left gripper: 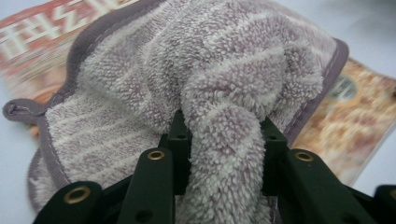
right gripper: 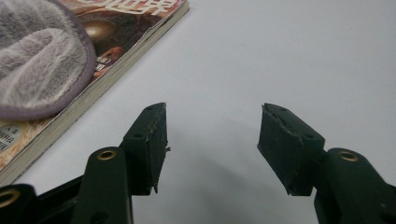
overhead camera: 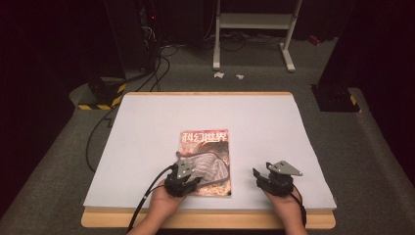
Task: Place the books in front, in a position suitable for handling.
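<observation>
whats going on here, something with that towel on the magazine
A person at a table holds a gripper in each hand. The left gripper is shut on a bunched fold of a grey-and-white striped towel, which lies on a magazine on the white table; it looks like the cover is being wiped, though that is a guess. The right gripper sits open and holds nothing, over bare table to the right of the magazine.
</observation>
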Demonstrator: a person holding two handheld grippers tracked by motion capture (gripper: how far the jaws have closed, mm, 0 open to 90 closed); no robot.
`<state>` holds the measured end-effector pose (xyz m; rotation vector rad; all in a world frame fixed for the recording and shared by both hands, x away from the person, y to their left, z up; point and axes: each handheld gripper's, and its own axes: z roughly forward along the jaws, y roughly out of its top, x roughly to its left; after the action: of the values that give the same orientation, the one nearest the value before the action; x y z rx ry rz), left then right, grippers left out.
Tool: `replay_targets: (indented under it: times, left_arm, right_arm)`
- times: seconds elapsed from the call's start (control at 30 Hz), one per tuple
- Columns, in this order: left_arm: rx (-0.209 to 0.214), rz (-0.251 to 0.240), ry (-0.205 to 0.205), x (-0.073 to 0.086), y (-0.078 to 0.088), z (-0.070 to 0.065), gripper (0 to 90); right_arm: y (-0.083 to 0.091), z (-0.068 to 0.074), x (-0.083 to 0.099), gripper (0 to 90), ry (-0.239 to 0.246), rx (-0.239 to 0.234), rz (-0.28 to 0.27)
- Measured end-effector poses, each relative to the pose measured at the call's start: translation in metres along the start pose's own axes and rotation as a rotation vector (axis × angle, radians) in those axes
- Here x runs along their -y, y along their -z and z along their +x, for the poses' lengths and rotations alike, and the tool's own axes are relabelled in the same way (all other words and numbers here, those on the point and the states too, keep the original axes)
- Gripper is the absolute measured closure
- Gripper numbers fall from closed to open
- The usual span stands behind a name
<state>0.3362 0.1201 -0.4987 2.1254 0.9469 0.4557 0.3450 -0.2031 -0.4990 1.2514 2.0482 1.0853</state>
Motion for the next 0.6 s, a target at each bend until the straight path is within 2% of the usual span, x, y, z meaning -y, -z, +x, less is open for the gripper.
replay_targets:
  times: [0.27, 0.4, 0.6]
  left_arm:
    - [0.086, 0.009, -0.025, -0.026, -0.027, -0.023, 65.8]
    - [0.091, 0.012, -0.042, -0.031, -0.031, -0.025, 65.6]
    - [0.072, -0.001, -0.03, -0.019, -0.021, -0.015, 65.6]
  right_arm:
    - [0.001, -0.004, 0.0, 41.9, -0.018, 0.003, -0.004]
    - [0.0, -0.005, 0.0, 41.9, -0.026, 0.004, -0.001]
    - [-0.001, -0.005, 0.001, 41.9, -0.023, 0.004, 0.005]
